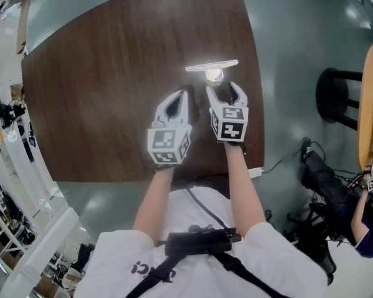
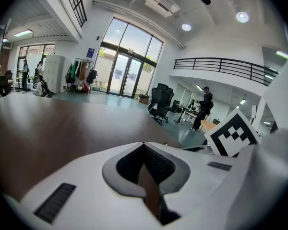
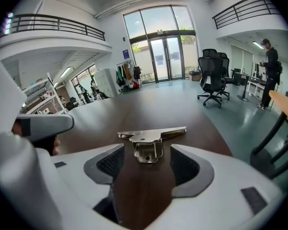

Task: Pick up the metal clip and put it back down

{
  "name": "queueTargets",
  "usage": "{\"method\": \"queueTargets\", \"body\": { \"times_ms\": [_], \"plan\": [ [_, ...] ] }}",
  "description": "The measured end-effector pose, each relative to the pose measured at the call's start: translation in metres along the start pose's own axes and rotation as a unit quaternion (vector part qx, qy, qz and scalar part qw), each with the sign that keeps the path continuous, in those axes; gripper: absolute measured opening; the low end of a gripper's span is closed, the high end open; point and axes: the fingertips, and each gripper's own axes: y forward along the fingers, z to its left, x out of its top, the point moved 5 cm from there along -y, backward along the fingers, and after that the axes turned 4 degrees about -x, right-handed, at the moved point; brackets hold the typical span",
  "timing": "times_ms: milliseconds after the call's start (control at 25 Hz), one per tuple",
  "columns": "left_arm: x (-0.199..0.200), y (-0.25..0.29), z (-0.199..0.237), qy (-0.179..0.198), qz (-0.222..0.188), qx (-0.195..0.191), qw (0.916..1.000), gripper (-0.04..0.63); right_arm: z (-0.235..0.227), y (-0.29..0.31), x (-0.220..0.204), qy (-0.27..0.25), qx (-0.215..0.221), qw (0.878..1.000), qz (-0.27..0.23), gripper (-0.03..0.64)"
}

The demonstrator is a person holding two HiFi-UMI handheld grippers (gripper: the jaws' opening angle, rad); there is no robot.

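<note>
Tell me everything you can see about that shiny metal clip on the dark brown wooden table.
The shiny silver metal clip rests on the dark brown wooden table, towards its right edge. It has a long straight bar and a short folded lever with a small hole, pointing toward the person. It gleams under the light. The right gripper, jaws open, flanks the lever, apparently without touching it.
</note>
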Motion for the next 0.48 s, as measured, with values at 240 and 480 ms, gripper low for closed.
{"method": "queueTargets", "body": {
  "times_ms": [240,480],
  "plan": [
    [-0.003,0.002,0.005,-0.001,0.004,0.013,0.9999,0.011,0.002,0.020,0.003,0.003,-0.004,1.000,0.004,0.299],
    [-0.003,0.003,0.009,-0.010,-0.001,0.022,0.9997,0.011,0.004,0.036,0.010,-0.007,-0.016,1.000,0.013,0.299]
  ]
}}
